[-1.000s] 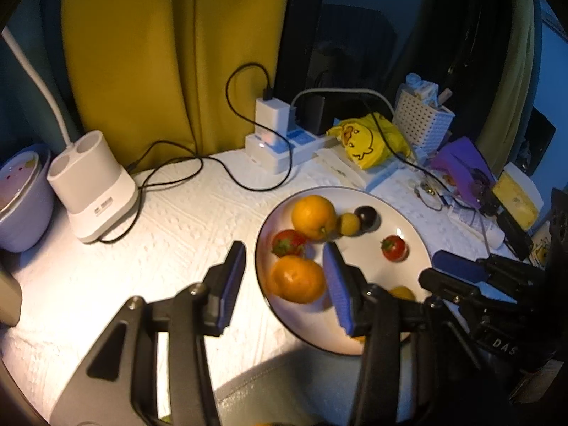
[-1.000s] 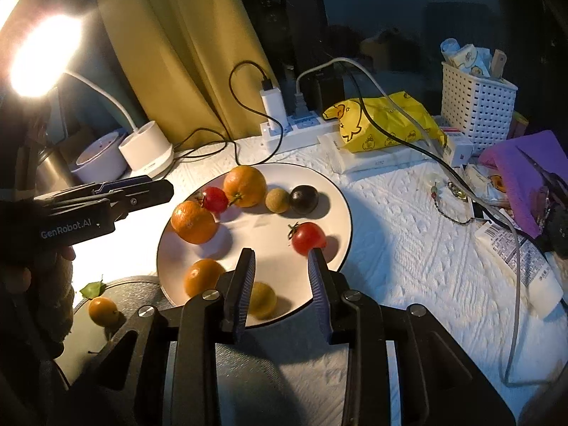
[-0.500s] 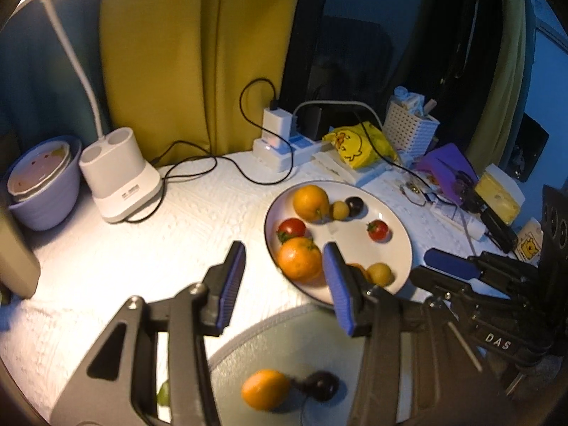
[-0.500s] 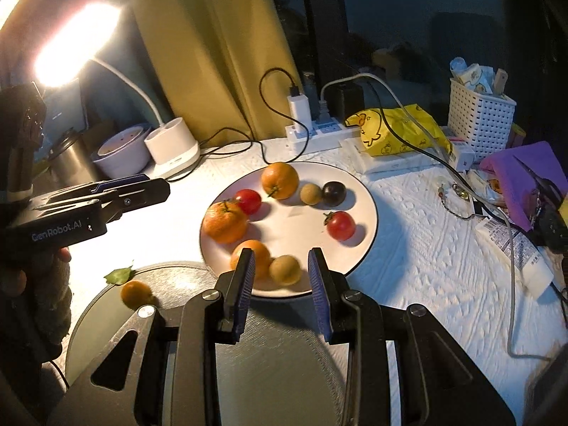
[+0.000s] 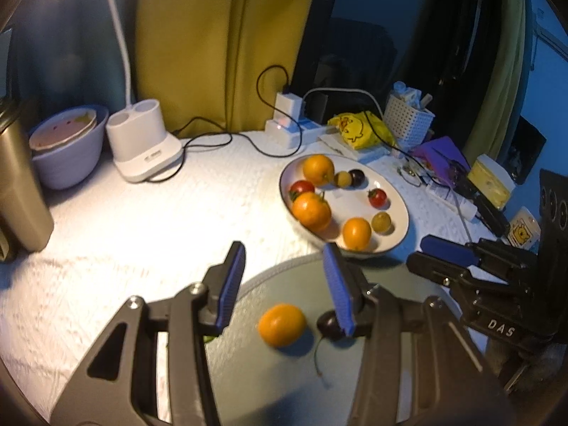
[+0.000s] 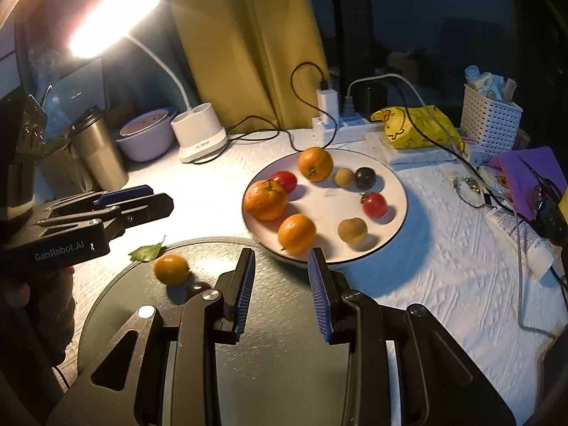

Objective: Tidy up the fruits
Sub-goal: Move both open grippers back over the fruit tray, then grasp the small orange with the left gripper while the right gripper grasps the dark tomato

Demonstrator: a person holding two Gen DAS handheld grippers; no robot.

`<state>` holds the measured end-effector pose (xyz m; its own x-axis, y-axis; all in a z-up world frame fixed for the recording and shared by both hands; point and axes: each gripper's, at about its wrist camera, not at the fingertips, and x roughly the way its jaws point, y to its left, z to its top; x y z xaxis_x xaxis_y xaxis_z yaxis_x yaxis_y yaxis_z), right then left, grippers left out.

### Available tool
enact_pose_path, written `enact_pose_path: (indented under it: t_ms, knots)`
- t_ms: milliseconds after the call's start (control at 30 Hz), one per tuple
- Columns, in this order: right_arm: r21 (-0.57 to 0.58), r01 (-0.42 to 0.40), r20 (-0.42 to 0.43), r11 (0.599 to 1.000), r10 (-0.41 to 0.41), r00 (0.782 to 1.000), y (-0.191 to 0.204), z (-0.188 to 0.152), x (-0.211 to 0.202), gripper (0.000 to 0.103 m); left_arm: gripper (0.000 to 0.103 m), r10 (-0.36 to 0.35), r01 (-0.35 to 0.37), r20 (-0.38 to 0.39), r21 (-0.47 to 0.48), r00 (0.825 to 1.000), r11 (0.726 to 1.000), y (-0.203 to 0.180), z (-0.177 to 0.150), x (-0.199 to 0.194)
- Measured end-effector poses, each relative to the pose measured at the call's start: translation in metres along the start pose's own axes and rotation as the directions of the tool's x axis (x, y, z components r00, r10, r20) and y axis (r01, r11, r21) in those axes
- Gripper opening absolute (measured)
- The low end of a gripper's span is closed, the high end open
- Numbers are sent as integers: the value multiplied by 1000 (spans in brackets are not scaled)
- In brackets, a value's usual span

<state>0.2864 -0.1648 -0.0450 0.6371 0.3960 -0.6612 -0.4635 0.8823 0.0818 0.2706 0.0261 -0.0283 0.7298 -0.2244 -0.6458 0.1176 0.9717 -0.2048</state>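
- Hovering over the dark tray (image 6: 269, 372), both empty: left gripper (image 5: 284, 280) and right gripper (image 6: 280, 284) part-open.
- Fruit split: small orange (image 5: 281, 323) and dark cherry (image 5: 328, 323), probably, on tray; rest on plate (image 6: 397, 191).
- Risk: round fruit rolls off the pads or the tray if nudged.

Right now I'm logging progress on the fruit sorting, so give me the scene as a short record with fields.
white plate: three oranges, two red tomatoes, two yellow-green small fruits, one dark plum
grey round tray: one small orange, one dark stemmed fruit
green leaf: on the cloth at the tray's left edge
left gripper: above the tray, nothing between its fingers
right gripper: above the tray near the plate, holding nothing
desk lamp: lit
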Motion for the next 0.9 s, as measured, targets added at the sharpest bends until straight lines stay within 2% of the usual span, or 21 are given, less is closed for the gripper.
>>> enact_pose_path:
  t_ms: [600,900]
  knots:
    - [-45,-54,-68,998,51,996,48,-19,25,33,47,11,-12,-23,-51,1000,999,31,-46,-19]
    - [-43,-81,-103,996,76,992,59,-22,41,33,47,15,-17,-31,-65,999,998,39,-52,-20]
